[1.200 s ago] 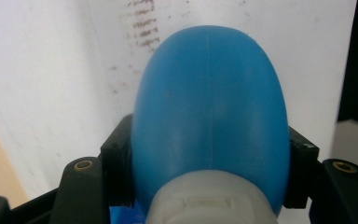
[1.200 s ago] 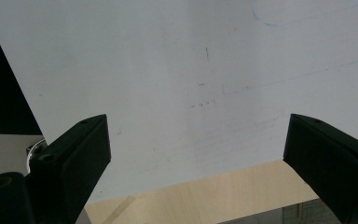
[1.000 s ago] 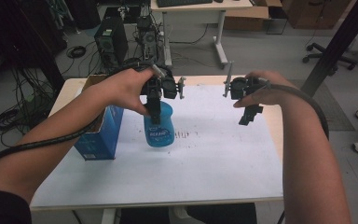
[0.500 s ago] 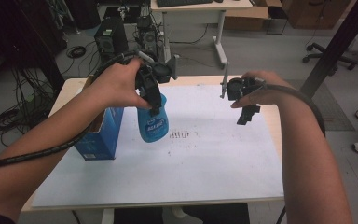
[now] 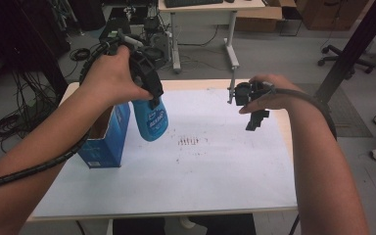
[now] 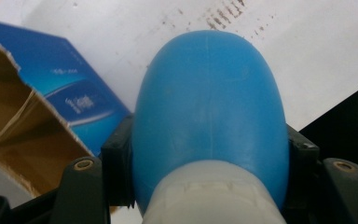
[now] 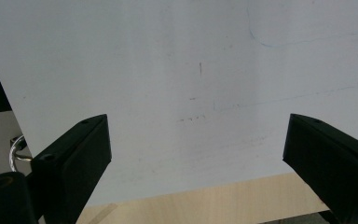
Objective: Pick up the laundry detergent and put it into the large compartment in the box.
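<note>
A blue plastic bottle (image 5: 152,122) with a white neck hangs in the air above the table, and my left gripper (image 5: 150,98) is shut on its upper part. In the left gripper view the bottle (image 6: 209,107) sits between both black jaws, bottom pointing away. It hovers just right of an open blue carton (image 5: 105,142) that stands on the table's left side. My right gripper (image 5: 255,120) hovers over the back right of the white sheet (image 5: 215,171). Its jaws stand wide apart with nothing between them (image 7: 196,135).
The carton's (image 6: 70,98) torn brown flaps stand open at the top. Dark smudges (image 5: 192,142) mark the middle of the sheet. The wooden table edge (image 7: 223,196) runs close under the right gripper. Desks, cables and office chairs stand on the floor beyond.
My left hand has lifted the bottle off the sheet and carried it left, closer to the carton, tilting it. The right gripper has stayed almost where it was.
</note>
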